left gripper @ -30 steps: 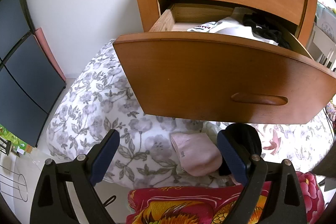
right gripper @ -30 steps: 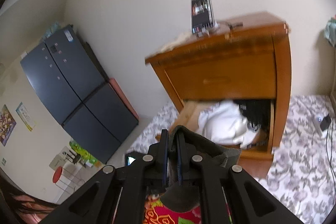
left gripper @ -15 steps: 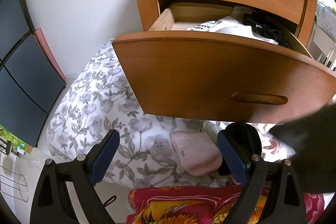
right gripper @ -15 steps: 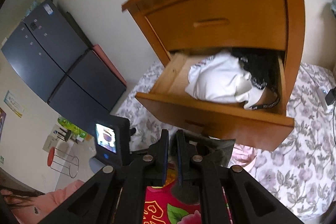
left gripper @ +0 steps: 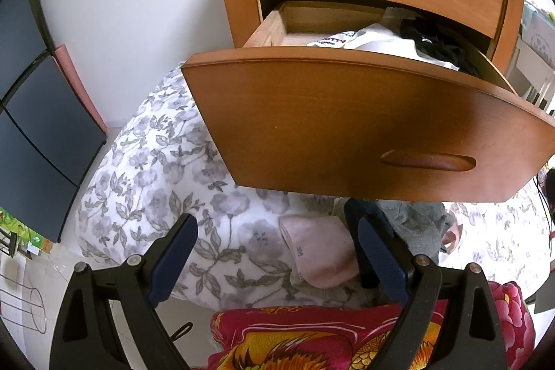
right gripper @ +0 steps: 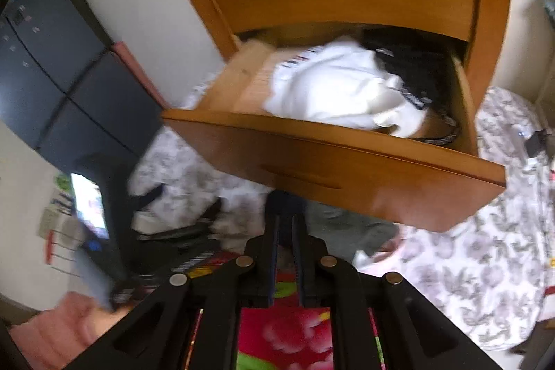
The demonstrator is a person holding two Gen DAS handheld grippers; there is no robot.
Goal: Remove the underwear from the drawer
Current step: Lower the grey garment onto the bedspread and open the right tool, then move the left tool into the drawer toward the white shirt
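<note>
The left gripper (left gripper: pixel 274 260) hangs wide open over the floral bedding (left gripper: pixel 145 182). The right gripper (right gripper: pixel 286 224) looks clenched, perhaps pinching the grey underwear (right gripper: pixel 347 231) lying under the open drawer (right gripper: pixel 347 169), though blur obscures it.

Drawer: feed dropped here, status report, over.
Left gripper open, empty. Right gripper shut, grey garment at its tips. Drawer open, clothes inside. Nothing blocking.
</note>
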